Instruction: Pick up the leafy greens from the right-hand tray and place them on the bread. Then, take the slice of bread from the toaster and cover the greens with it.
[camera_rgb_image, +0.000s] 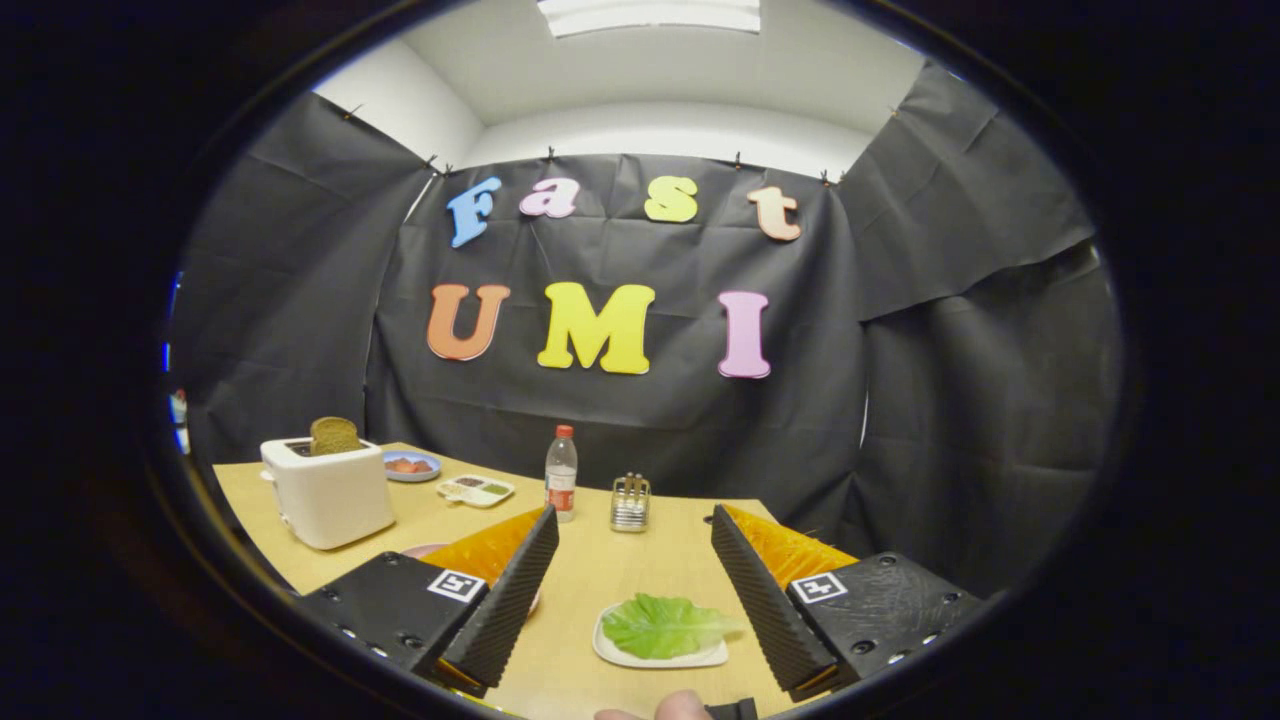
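A green lettuce leaf (665, 625) lies on a small white tray (640, 658) on the wooden table, between my fingers and close to the right one. My gripper (633, 528) is open, held above the table with nothing between its fingers. A white toaster (328, 492) stands beyond the left finger at the table's left side, and a brown bread slice (334, 436) sticks up out of its slot. A pinkish plate edge (422, 550) peeks out behind the left finger; what lies on it is hidden.
Beyond the toaster sit a blue plate with red pieces (410, 465) and a white divided dish (476, 489). A plastic bottle with a red cap (561, 471) and a small metal rack (630, 503) stand at the table's far edge. A fingertip (682, 706) shows below the tray.
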